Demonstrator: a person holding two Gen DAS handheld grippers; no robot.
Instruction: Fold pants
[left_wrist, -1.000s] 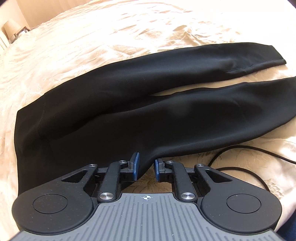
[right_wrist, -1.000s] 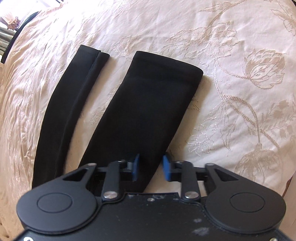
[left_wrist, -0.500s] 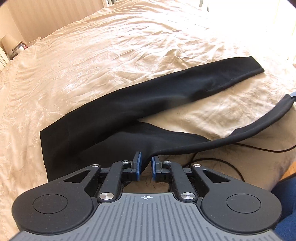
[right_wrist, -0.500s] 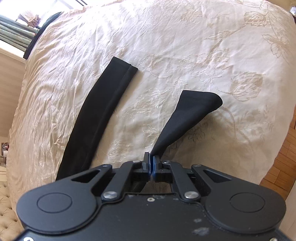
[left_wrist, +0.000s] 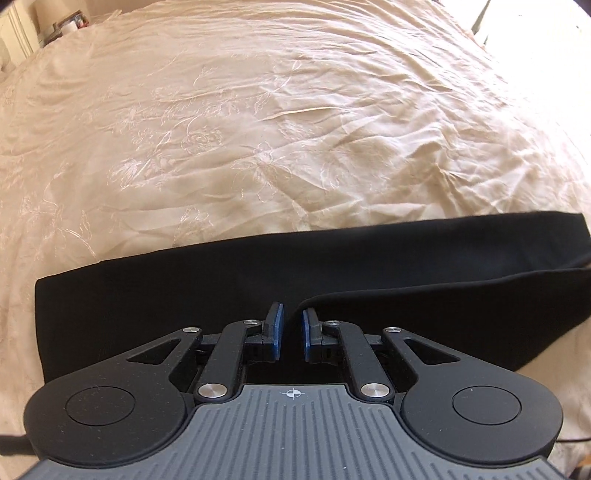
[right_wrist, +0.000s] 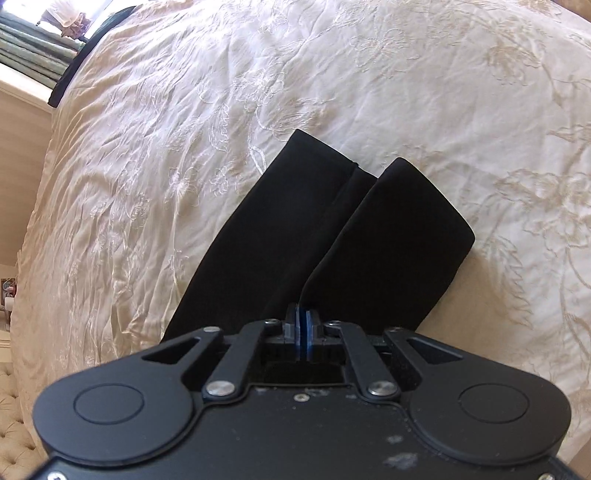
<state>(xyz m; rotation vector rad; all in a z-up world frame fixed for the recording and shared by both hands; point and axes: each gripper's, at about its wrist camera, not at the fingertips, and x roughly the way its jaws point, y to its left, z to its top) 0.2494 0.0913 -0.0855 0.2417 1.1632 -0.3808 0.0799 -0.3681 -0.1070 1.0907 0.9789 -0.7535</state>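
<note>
Black pants (left_wrist: 166, 291) lie across a cream embroidered bedspread (left_wrist: 258, 129). My left gripper (left_wrist: 292, 332) is over the upper part of the pants. A fold of the near leg (left_wrist: 424, 314) rises into the narrow gap between its blue pads, which grip it. From there the near leg runs right, on top of the far leg. In the right wrist view my right gripper (right_wrist: 303, 332) is shut on the near leg's side edge, close to its cuff (right_wrist: 399, 236). That cuff hangs beside and partly over the far leg's cuff (right_wrist: 295, 206).
The bedspread (right_wrist: 184, 129) fills most of both views. A nightstand with small items (left_wrist: 68, 26) stands at the far left corner. Folded blankets (right_wrist: 33, 48) lie beyond the bed's top left edge, and a tufted bench (right_wrist: 14, 424) is below its left side.
Both grippers have closed on the near leg, lifted it and carried it across the bed. The legs lay apart before; now the near leg is over the far one.
</note>
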